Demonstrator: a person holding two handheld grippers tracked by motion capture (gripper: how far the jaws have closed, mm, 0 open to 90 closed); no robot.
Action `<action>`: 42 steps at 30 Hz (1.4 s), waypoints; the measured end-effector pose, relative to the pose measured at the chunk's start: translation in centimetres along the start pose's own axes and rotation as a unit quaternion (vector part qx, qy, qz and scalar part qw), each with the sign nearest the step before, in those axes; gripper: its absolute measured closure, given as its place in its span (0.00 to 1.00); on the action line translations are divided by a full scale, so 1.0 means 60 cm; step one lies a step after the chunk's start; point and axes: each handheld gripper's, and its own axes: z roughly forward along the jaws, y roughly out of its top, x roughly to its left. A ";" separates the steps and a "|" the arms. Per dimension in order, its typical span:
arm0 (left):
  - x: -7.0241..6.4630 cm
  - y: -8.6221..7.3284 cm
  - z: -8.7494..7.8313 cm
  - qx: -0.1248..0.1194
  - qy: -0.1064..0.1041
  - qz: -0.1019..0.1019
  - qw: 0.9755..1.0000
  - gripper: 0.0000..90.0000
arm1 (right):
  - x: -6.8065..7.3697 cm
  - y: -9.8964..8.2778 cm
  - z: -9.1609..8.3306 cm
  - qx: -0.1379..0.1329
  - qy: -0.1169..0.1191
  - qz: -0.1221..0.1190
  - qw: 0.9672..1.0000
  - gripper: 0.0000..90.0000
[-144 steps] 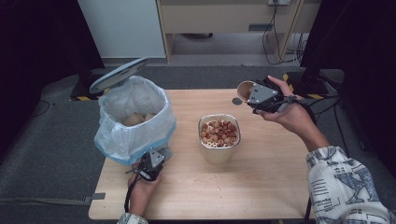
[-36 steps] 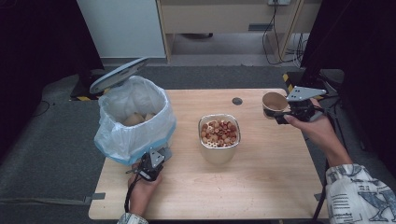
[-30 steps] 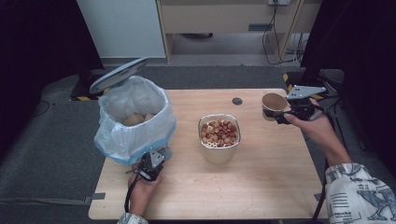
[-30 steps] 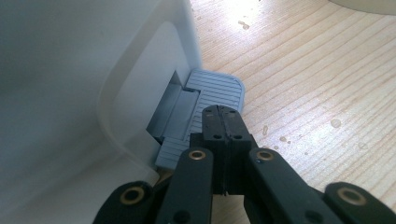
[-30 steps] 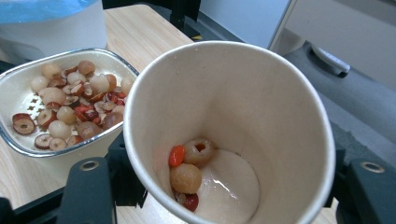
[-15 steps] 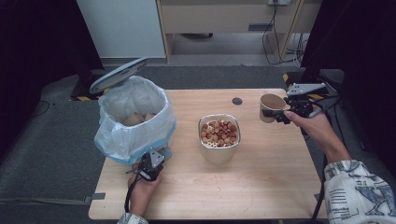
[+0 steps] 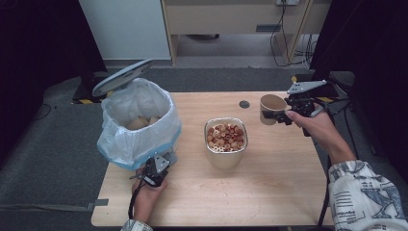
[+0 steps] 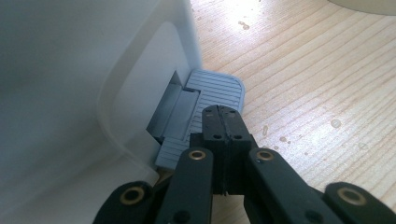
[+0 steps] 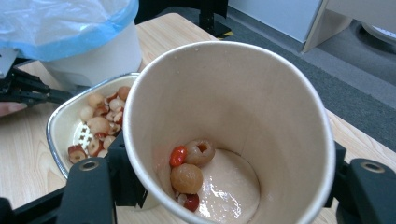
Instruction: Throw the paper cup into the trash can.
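Far left on the counter [image 7: 269,192]: white pedal bin [image 7: 137,126], lid [image 7: 121,77] flipped up, lined with a clear bag with blue edge, some brownish lumps inside. Left gripper [image 7: 155,169] sits at the bin's near-right base, just beside the bag. In the left gripper view its fingers [image 8: 223,122] are pressed fully together with nothing between them, tips resting on the grey ribbed pedal [image 8: 219,88] that sticks out of the bin's foot.

Centre: metal tray [image 7: 225,155] holding mixed dried fruit and nuts [image 7: 225,136], red and pale pieces, standing apart from the bin. Small dark round spot [image 7: 244,104] on the counter behind it, toward the far edge.

Right: right gripper [image 7: 280,115] holds a paper cup [image 7: 271,107] above the counter's far-right corner, fingers clamped on the cup's wall from either side. Cup is tilted, mouth facing toward the tray side. The right gripper view looks straight into the cup [image 9: 229,130]: a few pieces left at the bottom [image 9: 189,170], two round pale ones, two small red ones, wet sheen on the base. Tray and bin visible beyond the cup's rim there.
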 end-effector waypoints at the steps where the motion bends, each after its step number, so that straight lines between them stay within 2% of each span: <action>1: 0.000 0.000 0.000 0.000 0.000 0.000 1.000 0.99 | 0.002 0.005 0.001 0.000 0.001 0.000 1.000 0.36; 10: 0.000 0.000 0.000 0.000 0.000 0.001 1.000 0.99 | 0.018 0.029 0.012 -0.001 0.009 -0.003 1.000 0.36; 33: -0.001 0.000 0.000 0.000 0.002 0.003 1.000 0.99 | 0.058 0.087 0.048 0.001 0.008 -0.015 1.000 0.37; 42: -0.001 0.000 0.000 0.000 0.002 0.004 1.000 0.99 | 0.080 0.115 0.062 0.001 0.026 -0.022 0.999 0.37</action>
